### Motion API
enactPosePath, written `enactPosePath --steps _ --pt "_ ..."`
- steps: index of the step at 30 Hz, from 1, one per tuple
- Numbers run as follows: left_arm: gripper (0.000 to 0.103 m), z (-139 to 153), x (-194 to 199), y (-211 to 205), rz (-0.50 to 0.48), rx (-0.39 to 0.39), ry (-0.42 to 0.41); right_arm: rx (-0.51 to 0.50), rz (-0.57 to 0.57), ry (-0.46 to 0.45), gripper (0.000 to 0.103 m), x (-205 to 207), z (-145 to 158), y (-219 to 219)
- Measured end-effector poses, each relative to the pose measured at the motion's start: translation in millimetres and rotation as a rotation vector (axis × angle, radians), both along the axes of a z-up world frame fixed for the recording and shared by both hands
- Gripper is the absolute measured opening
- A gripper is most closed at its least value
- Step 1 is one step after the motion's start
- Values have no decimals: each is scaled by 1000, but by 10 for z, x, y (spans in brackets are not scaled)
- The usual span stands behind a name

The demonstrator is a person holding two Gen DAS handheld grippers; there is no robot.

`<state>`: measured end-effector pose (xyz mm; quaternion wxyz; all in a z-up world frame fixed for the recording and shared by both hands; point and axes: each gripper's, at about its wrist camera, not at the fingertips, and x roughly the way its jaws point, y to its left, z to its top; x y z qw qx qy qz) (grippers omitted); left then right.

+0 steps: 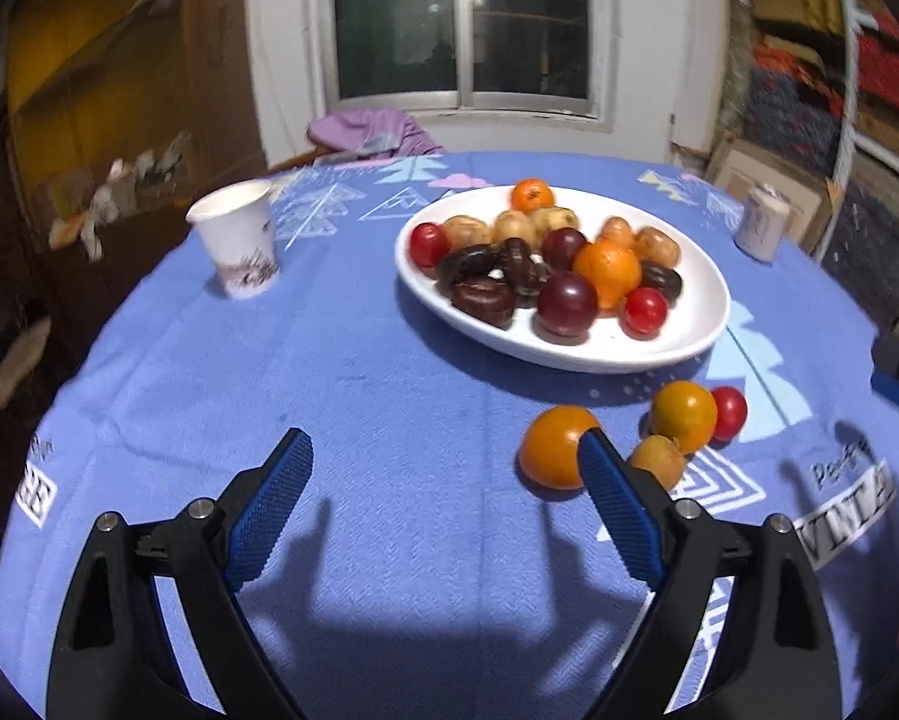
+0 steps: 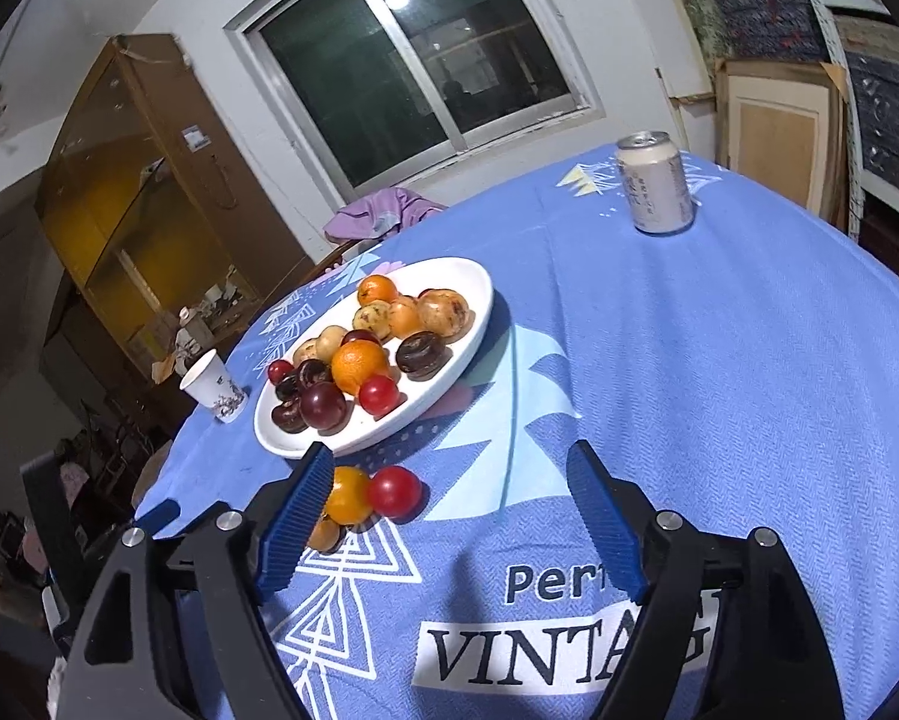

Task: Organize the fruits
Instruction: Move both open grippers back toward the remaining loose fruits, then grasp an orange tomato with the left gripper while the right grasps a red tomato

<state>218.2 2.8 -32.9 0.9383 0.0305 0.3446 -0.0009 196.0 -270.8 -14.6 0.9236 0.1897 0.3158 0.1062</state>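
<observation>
A white oval plate (image 1: 698, 324) holds several fruits: oranges, dark plums, red plums, brown loquat-like fruits. The plate also shows in the right wrist view (image 2: 449, 372). On the blue tablecloth in front of it lie an orange (image 1: 551, 447), a second orange (image 1: 683, 414), a red plum (image 1: 730, 411) and a small brown fruit (image 1: 659, 459). My left gripper (image 1: 443, 468) is open and empty, its right finger just in front of the near orange. My right gripper (image 2: 449, 486) is open and empty; an orange (image 2: 347, 495) and the red plum (image 2: 394, 491) lie by its left finger.
A paper cup (image 1: 239, 246) stands left of the plate. A drink can (image 2: 653, 183) stands at the far right of the table. A purple cloth (image 1: 371, 129) hangs at the far table edge below a window. A wooden cabinet stands to the left.
</observation>
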Motion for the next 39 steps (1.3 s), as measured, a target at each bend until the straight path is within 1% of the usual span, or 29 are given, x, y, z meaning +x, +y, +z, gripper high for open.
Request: enactPosePath --steps 2,4,5,7,13,17,21,23,25,27,29,30,31,32,33,37,38,39 --pt "88 -21 -18 -147 -32 75 -24 -18 13 -4 81 -3 5 41" --pt "88 -49 -10 -238 -52 117 -30 -28 21 -3 81 -3 5 67" --pt "88 -60 10 -262 -61 122 -23 -30 23 -2 81 -6 5 68" --pt "88 -87 69 -281 -70 119 0 -30 22 2 81 -1 -1 64" --pt "88 -158 281 -251 -73 61 69 -44 22 17 81 20 -35 86" --pt "87 -192 349 -243 -74 47 88 -74 36 30 81 46 -74 155" --pt "79 -204 366 -258 -86 39 93 -100 45 39 81 59 -105 203" --pt "73 -205 364 -279 -97 43 91 -109 45 44 81 69 -119 218" --pt "63 -203 361 -297 -107 46 91 -119 46 50 81 80 -134 232" --pt "58 -206 361 -314 -116 46 94 -135 53 58 81 93 -153 268" --pt "54 -207 359 -327 -123 45 95 -164 67 62 81 99 -170 324" --pt "49 -206 355 -332 -128 43 94 -180 74 63 81 98 -178 352" --pt "45 -209 351 -340 -136 43 95 -204 83 65 81 106 -188 396" --pt "44 -213 349 -345 -140 43 98 -225 92 66 81 107 -194 431" --pt "39 -218 349 -352 -146 42 102 -246 98 65 81 111 -200 467" --pt "39 -214 337 -355 -149 40 100 -309 122 50 80 105 -203 579" --pt "38 -211 332 -352 -142 40 98 -319 126 46 79 99 -203 602" --pt "38 -206 326 -338 -131 37 96 -332 132 44 73 101 -204 627"
